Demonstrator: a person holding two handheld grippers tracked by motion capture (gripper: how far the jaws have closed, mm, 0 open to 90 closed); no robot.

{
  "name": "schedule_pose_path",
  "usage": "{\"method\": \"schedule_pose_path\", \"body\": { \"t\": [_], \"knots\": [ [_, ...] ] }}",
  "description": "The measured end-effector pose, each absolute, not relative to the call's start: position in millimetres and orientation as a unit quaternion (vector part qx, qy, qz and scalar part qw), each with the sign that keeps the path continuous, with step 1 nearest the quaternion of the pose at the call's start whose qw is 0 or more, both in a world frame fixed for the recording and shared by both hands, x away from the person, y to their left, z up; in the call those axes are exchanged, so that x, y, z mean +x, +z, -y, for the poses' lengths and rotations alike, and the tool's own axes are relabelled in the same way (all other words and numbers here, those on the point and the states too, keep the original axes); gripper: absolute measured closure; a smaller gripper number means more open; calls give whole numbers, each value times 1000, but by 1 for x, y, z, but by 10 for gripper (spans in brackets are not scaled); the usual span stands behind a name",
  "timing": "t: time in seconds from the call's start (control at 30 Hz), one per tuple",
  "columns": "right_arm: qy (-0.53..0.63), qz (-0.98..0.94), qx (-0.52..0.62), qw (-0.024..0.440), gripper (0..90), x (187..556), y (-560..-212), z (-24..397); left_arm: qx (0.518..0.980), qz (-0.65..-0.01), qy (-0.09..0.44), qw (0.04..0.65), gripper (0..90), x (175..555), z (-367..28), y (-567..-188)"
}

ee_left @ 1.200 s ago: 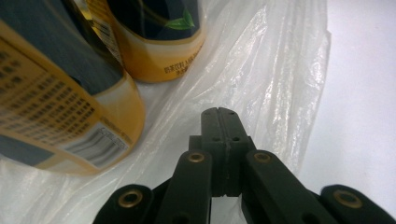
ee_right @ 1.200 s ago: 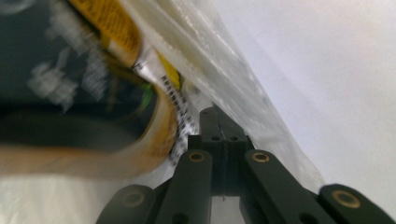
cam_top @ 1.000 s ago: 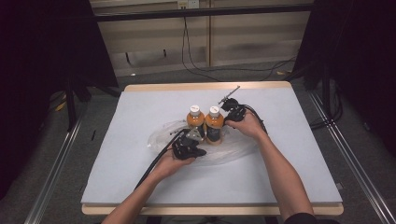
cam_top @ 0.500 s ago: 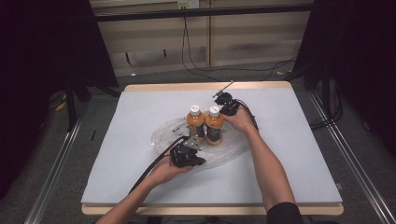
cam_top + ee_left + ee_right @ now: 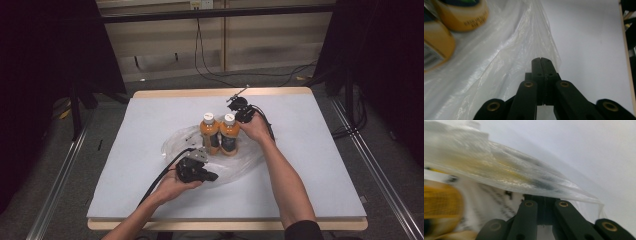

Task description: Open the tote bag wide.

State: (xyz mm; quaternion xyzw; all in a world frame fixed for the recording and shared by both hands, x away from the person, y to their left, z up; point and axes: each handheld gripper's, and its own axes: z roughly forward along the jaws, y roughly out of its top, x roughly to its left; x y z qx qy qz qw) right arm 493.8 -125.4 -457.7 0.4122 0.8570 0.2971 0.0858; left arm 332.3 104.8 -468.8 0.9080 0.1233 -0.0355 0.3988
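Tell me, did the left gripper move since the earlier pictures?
Yes. The left gripper slid nearer the table's front edge, away from the bottles.

white-topped table point(image 5: 150, 125) on grey floor point(image 5: 165, 82), dark curtains point(image 5: 45, 60) flanking a pale wall point(image 5: 260, 40).

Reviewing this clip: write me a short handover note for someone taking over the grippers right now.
Left gripper: shut on the clear plastic bag, pinching its near edge.
Right gripper: shut on the bag's far side, beside the bottles; film drapes over its jaws.
Two orange bottles: upright, side by side, standing on the spread bag on the white table.
Done: bottles placed, both bag edges gripped.
Left, probably: draw the bag up around the bottles without tipping them.
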Motion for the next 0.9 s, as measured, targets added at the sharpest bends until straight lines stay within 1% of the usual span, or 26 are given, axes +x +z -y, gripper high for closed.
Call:
{"method": "schedule_pose_path", "body": {
  "t": [0.03, 0.07, 0.1, 0.13, 0.23, 0.27, 0.3, 0.33, 0.37, 0.4, 0.43, 0.5, 0.53, 0.57, 0.6, 0.63, 0.67, 0.7, 0.73, 0.77, 0.8, 0.87, 0.9],
  "knots": [
    [310, -854, 410, 82, 900, 491, -454, 127, 907, -118, -31, 402, 852, 332, -108, -463],
    [331, -849, 404, 80, 900, 487, -449, 129, 898, -123, -29, 422, 834, 331, -110, -459],
    [348, -844, 399, 86, 900, 482, -443, 132, 887, -122, -15, 445, 793, 328, -113, -451],
    [371, -838, 393, 82, 900, 476, -434, 138, 883, -124, -7, 453, 774, 327, -116, -446],
    [372, -836, 389, 105, 900, 465, -423, 147, 870, -134, 12, 474, 769, 323, -126, -437],
    [384, -834, 383, 105, 900, 460, -419, 153, 865, -140, 26, 482, 726, 322, -131, -434],
    [391, -829, 384, 114, 900, 455, -415, 159, 856, -146, 39, 494, 698, 321, -139, -430],
    [403, -820, 386, 124, 854, 446, -411, 166, 849, -153, 50, 503, 674, 320, -146, -427],
    [413, -813, 389, 130, 806, 439, -409, 172, 842, -162, 61, 511, 613, 319, -152, -425],
    [417, -809, 391, 138, 799, 433, -407, 176, 835, -172, 68, 518, 561, 318, -160, -422],
    [427, -804, 386, 150, 797, 423, -404, 183, 827, -183, 74, 527, 551, 316, -170, -419],
    [454, -789, 382, 157, 720, 403, -400, 195, 814, -201, 97, 536, 490, 313, -185, -416],
    [464, -780, 384, 170, 700, 391, -399, 200, 809, -214, 103, 538, 442, 313, -194, -415],
    [478, -774, 378, 171, 690, 380, -397, 207, 804, -228, 111, 538, 397, 311, -204, -415],
    [496, -761, 381, 172, 641, 366, -395, 214, 802, -235, 113, 537, 350, 310, -210, -416],
    [501, -755, 385, 176, 577, 358, -395, 218, 799, -243, 120, 537, 330, 308, -216, -417],
    [504, -751, 387, 180, 503, 348, -395, 223, 794, -253, 131, 536, 297, 305, -224, -419],
    [509, -744, 389, 188, 424, 334, -395, 228, 792, -259, 130, 537, 255, 303, -229, -420],
    [507, -743, 390, 194, 345, 325, -396, 231, 791, -263, 133, 536, 239, 302, -232, -420],
    [504, -743, 394, 196, 288, 318, -397, 233, 786, -274, 143, 536, 215, 298, -237, -421],
    [510, -734, 400, 200, 239, 303, -400, 238, 788, -273, 148, 531, 168, 297, -240, -422],
    [512, -728, 408, 205, 185, 287, -405, 242, 789, -280, 152, 525, 134, 293, -246, -425],
    [511, -726, 409, 210, 176, 280, -407, 244, 791, -286, 156, 518, 116, 291, -250, -428]
  ]
}}
